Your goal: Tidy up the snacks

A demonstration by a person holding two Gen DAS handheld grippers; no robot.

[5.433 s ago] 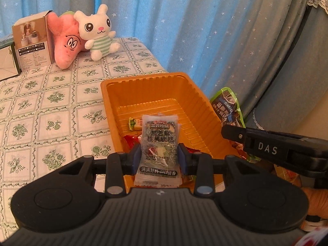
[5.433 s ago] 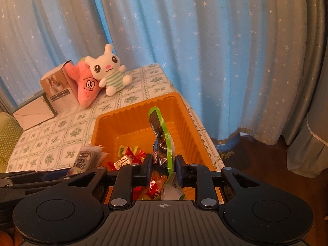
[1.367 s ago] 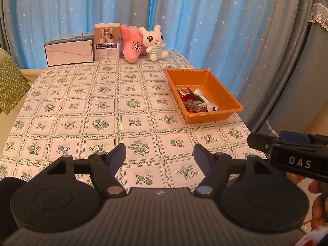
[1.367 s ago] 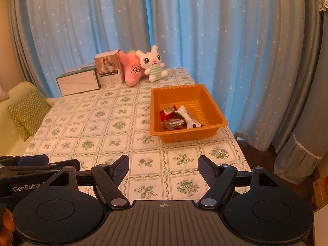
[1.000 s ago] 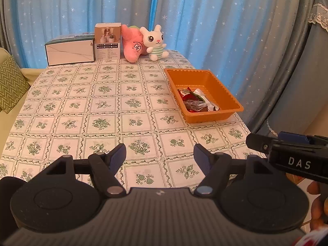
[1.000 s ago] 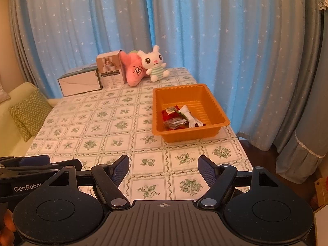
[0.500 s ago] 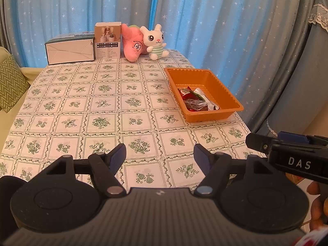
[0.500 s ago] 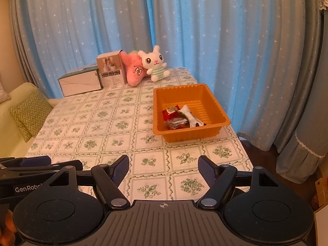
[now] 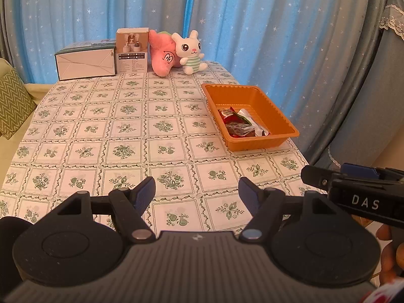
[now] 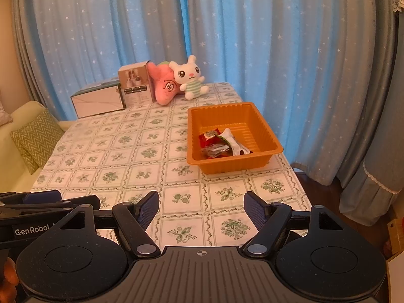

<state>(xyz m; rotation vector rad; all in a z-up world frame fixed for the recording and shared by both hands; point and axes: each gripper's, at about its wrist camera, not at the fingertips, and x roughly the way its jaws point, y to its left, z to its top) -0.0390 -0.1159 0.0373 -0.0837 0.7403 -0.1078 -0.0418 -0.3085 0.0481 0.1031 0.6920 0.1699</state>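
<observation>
Blue star-print curtains behind a green-patterned tiled tablecloth (image 9: 106, 136); snacks sit in the ribbed orange plastic tray (image 10: 266, 139).

Crinkly foil snack packets (image 10: 219, 145) lie heaped inside the tray: probably light, soft and slippery, best pinched at a sealed edge. Well short of the tray, left gripper (image 9: 197, 193) and right gripper (image 10: 202, 207) stand spread and empty.

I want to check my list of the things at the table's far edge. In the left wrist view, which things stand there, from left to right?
Flat white box → upright small carton → pink plush → white rabbit plush.
</observation>
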